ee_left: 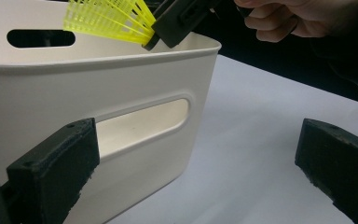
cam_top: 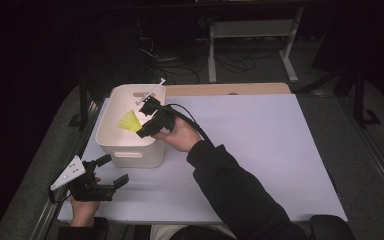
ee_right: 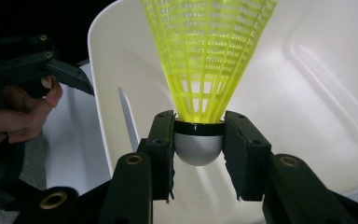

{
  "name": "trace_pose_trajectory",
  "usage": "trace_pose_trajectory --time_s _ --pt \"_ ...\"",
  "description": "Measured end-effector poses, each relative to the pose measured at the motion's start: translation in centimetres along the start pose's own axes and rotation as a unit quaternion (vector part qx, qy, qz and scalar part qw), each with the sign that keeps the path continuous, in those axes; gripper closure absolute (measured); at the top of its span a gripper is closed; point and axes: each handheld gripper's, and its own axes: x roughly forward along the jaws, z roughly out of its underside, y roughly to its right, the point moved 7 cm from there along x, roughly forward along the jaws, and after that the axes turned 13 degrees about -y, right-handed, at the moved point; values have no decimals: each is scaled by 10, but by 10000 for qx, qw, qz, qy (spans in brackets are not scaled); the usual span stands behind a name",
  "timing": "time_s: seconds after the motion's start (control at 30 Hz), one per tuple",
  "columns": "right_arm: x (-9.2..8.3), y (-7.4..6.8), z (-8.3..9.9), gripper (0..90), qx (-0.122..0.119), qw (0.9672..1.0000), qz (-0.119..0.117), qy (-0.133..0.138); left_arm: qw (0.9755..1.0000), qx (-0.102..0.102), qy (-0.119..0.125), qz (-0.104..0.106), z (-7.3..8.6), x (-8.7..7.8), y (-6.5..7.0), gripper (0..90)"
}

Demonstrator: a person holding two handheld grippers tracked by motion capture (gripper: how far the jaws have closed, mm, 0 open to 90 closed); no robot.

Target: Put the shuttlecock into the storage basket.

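Shuttlecock (ee_right: 208,60) clamped in right gripper (ee_right: 199,154), unmarked bin (cam_top: 130,150)

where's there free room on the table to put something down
The widest bare patch is the white table to the right of the right gripper and its sleeve, out to the far and right edges. A smaller strip lies in front of the bin, beside the left gripper. It is crowded over the bin, where the yellow shuttlecock is held.
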Motion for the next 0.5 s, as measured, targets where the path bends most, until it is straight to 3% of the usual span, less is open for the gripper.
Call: trace_pose_trajectory --time_s 0.17,0.33,0.43,0.5 --pt "-4 3 -1 501 60 9995 -217 222 10000 -3 3 2 0 0 0 0" --pt "-8 5 0 379 51 9994 -174 294 10000 -3 2 1 0 0 0 0" --pt "-11 6 0 220 29 9994 -151 324 10000 -4 3 1 0 0 0 0" --pt "-13 7 0 163 -14 9991 -87 411 10000 -4 2 0 0 0 0 0"
